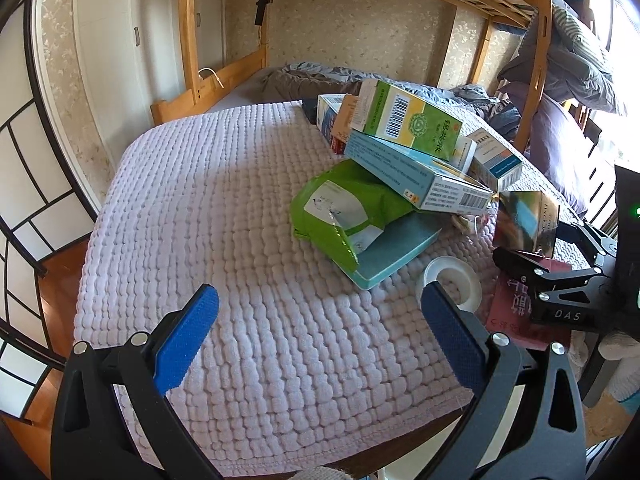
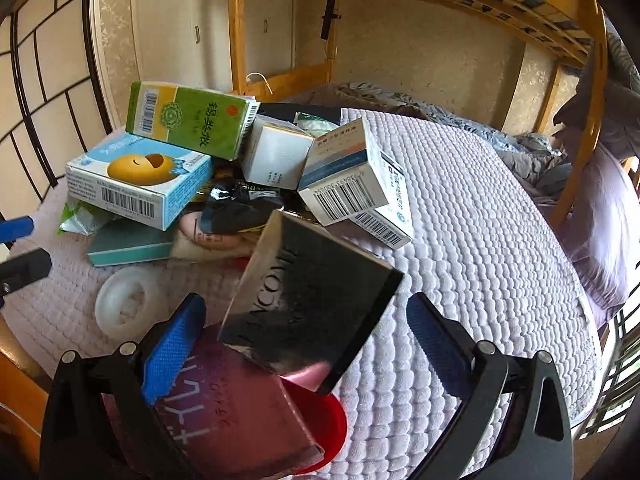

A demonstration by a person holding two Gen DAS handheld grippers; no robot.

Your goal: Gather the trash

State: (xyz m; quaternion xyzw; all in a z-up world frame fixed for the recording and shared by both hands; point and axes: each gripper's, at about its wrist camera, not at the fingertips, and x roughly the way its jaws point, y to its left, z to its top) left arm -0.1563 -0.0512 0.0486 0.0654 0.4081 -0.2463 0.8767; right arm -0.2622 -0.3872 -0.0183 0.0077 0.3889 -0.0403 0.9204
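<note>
Right wrist view has my right gripper (image 2: 306,322) spread wide around a shiny box (image 2: 312,300) lettered "LANCOME", touching neither side; a maroon box (image 2: 236,408) lies beneath it. Only here shows the blue carton (image 2: 136,180) with its yellow cartoon face. Left wrist view shows my left gripper (image 1: 320,312) wide, empty, near a tape roll (image 1: 452,280); "DAS" marks the other tool. Trash sits piled on the quilt (image 1: 224,208).

Trash pile (image 2: 224,184) on lilac blanket — tumbled cartons, green pouch (image 1: 340,208), mirrored box (image 2: 312,300) tilted.
</note>
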